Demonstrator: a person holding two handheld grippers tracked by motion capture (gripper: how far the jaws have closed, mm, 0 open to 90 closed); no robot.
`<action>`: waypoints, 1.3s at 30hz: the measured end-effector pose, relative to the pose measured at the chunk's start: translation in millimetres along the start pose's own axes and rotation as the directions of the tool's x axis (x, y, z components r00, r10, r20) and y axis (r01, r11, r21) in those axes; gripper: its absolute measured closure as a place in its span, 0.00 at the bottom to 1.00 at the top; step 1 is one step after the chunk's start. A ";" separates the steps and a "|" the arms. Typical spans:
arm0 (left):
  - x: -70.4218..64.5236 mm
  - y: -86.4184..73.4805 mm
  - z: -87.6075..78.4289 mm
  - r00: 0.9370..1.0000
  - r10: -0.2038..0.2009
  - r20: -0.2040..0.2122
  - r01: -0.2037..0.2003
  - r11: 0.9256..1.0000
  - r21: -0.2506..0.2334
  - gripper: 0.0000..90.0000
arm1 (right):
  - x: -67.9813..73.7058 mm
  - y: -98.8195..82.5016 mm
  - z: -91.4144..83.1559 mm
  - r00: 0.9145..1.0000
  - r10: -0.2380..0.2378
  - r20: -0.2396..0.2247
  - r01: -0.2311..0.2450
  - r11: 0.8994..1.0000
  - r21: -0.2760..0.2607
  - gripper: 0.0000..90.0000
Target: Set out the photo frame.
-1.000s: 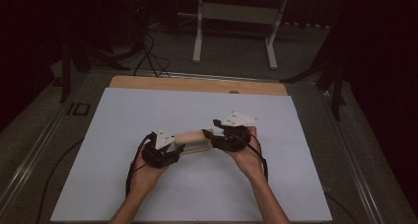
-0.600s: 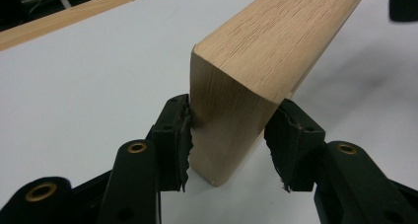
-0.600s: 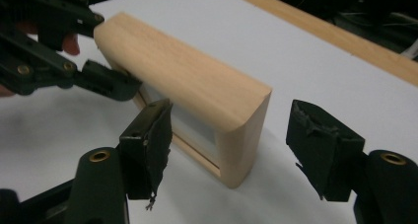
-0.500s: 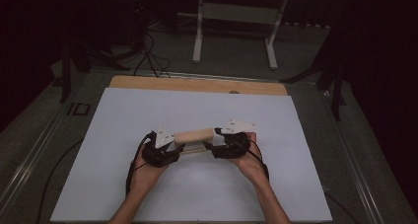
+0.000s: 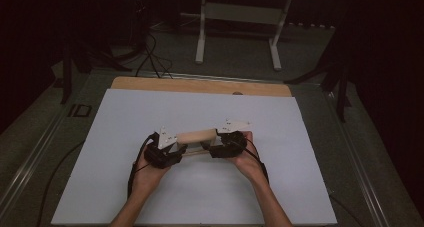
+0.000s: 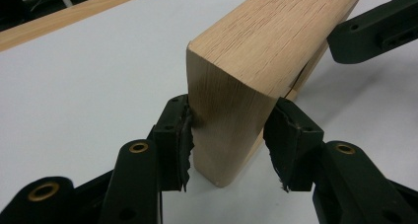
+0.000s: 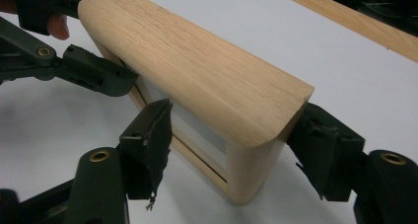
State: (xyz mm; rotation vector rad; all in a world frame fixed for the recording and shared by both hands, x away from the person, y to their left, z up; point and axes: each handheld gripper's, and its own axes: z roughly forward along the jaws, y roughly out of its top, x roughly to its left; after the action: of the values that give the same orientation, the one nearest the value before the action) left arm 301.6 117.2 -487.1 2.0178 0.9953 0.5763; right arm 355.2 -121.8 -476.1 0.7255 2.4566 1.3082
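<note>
A white sheet (image 5: 150, 117) is spread over the worktop (image 5: 200, 85), whose wooden edge is left bare along the far side. Beyond it, on the grey floor (image 5: 240, 57), a white two-legged stand (image 5: 237, 12) is seen, with black cables (image 5: 150, 52) to its left. Dark curtains (image 5: 390, 62) are hung at the right.

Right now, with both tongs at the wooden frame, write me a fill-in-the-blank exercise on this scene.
1. The frame between the two tongs is made of ____.
2. The left tongs are shut on the frame's ____.
3. The right tongs straddle the other end with a visible ____ beside one pad.
4. The table surface is ____.

Missing words: wood; end; gap; white
</note>
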 end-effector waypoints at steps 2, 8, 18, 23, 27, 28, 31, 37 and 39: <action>0.4 0.1 0.2 1.000 -0.002 0.000 0.002 1.000 0.001 0.60 | -0.7 0.4 -2.9 1.000 -0.001 0.002 0.001 1.000 -0.009 0.42; 2.4 2.6 3.2 1.000 -0.005 0.010 0.005 1.000 0.004 0.60 | -1.6 0.3 -9.3 1.000 -0.011 0.015 0.011 1.000 -0.009 0.47; 1.7 9.1 11.7 1.000 -0.005 0.028 0.004 1.000 0.012 0.56 | -1.4 -3.1 -16.6 0.999 -0.006 0.035 0.006 1.000 -0.008 0.50; -0.5 12.2 15.2 0.999 0.005 0.050 -0.006 1.000 0.018 0.56 | -3.2 -6.4 -21.9 0.999 0.005 0.043 -0.004 1.000 -0.008 0.50; -1.6 13.5 16.6 0.998 0.019 0.064 -0.021 1.000 0.019 0.56 | -4.0 -9.6 -25.7 0.999 0.011 0.042 -0.011 1.000 -0.016 0.50; -1.9 13.6 16.6 0.998 0.019 0.065 -0.020 1.000 0.018 0.56 | -3.8 -10.4 -26.9 0.999 0.015 0.040 -0.014 1.000 -0.017 0.50; -2.8 14.3 16.6 0.997 0.024 0.068 -0.026 0.999 0.021 0.56 | -3.5 -11.8 -28.5 0.999 0.016 0.041 -0.015 1.000 -0.020 0.50; -4.1 14.6 14.6 0.997 0.034 0.068 -0.036 0.999 0.032 0.56 | 0.1 -12.4 -30.4 0.999 0.009 0.047 -0.008 1.000 -0.015 0.50; -4.1 14.7 14.0 0.997 0.028 0.077 -0.031 0.999 0.037 0.56 | 0.5 -12.4 -31.1 0.999 0.011 0.044 -0.010 1.000 -0.013 0.51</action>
State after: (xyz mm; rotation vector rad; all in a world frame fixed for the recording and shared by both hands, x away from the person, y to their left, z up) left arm 315.2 102.1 -483.4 2.0758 0.9390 0.4954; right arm 337.0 -149.0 -469.0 0.7570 2.4107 1.2959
